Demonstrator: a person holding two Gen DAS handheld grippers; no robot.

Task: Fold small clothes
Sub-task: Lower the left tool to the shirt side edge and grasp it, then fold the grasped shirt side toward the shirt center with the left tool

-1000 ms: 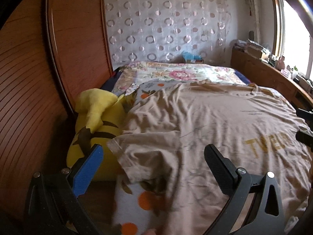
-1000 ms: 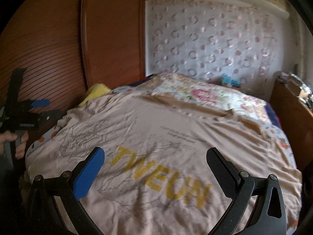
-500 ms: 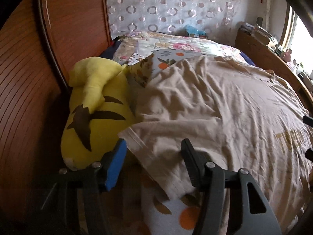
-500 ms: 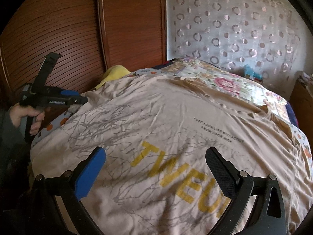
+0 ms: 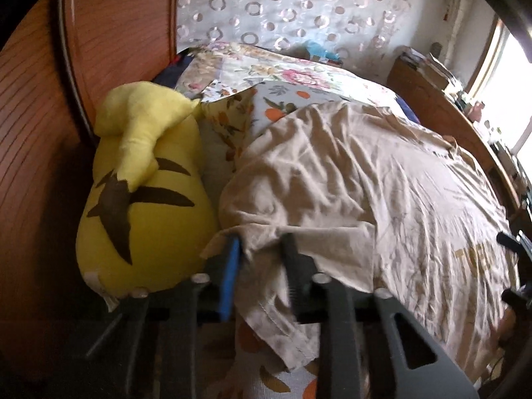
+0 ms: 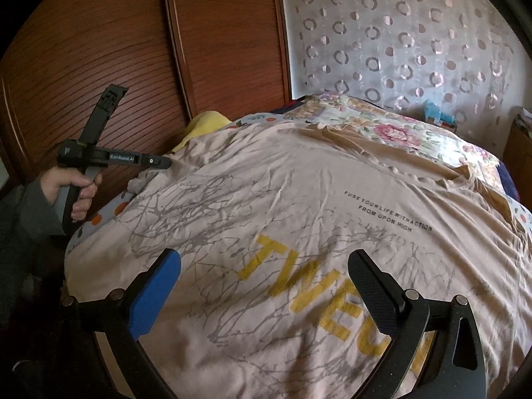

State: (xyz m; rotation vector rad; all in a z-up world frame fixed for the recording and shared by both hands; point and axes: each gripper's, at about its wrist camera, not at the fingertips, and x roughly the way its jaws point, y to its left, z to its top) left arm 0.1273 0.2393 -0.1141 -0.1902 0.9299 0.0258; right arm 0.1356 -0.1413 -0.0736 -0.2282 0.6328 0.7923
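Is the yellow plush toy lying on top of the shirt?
No, the toy lies beside the shirt, against the wooden wall.

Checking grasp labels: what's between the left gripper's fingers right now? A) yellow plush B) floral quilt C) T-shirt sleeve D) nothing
C: in the left wrist view the left gripper has its jaws closing on the beige T-shirt sleeve, with the fabric bunched between the fingers; the yellow plush lies beside it, untouched.
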